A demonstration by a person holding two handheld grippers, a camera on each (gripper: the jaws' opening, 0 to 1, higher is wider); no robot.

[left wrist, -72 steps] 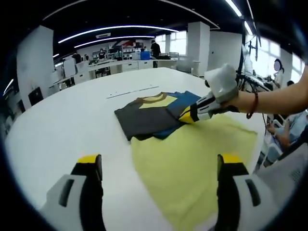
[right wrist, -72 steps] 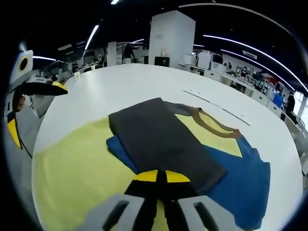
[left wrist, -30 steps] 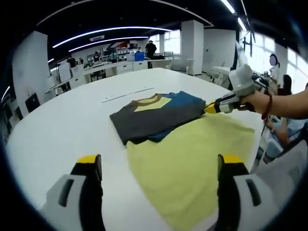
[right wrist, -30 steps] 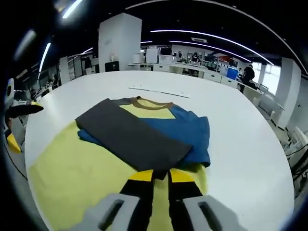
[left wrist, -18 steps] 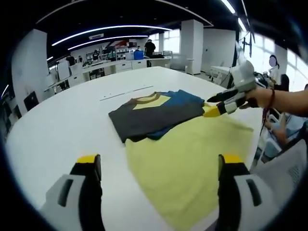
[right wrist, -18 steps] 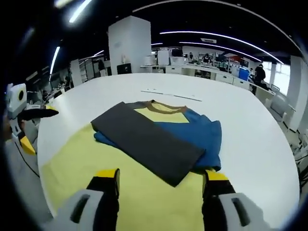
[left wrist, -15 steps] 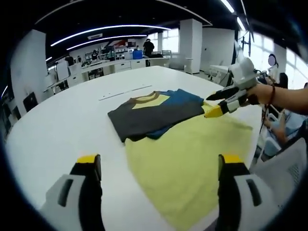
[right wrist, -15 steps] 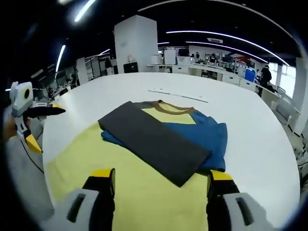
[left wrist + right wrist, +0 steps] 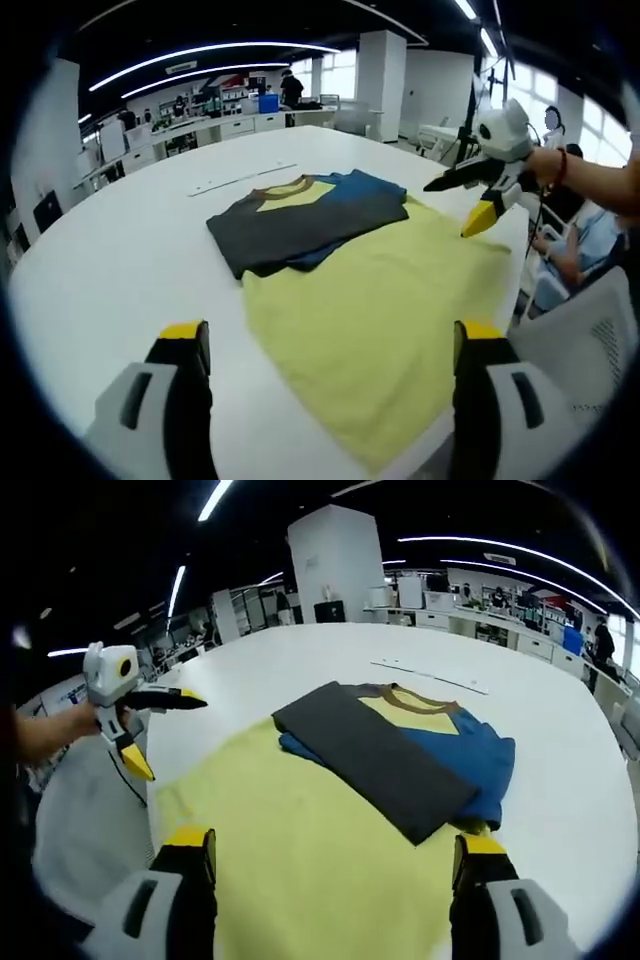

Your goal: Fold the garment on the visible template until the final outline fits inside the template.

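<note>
Lying folded on the far end of the yellow template (image 9: 375,310), the garment (image 9: 300,220) is seen on the white counter (image 9: 120,260); left tool (image 9: 330,345) and right tool (image 9: 330,855) are both held spread, clear of it

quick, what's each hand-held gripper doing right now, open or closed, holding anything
Left hand-held gripper: open, holding nothing, above the pale yellow cloth template.
Right hand-held gripper: open, holding nothing.
</note>
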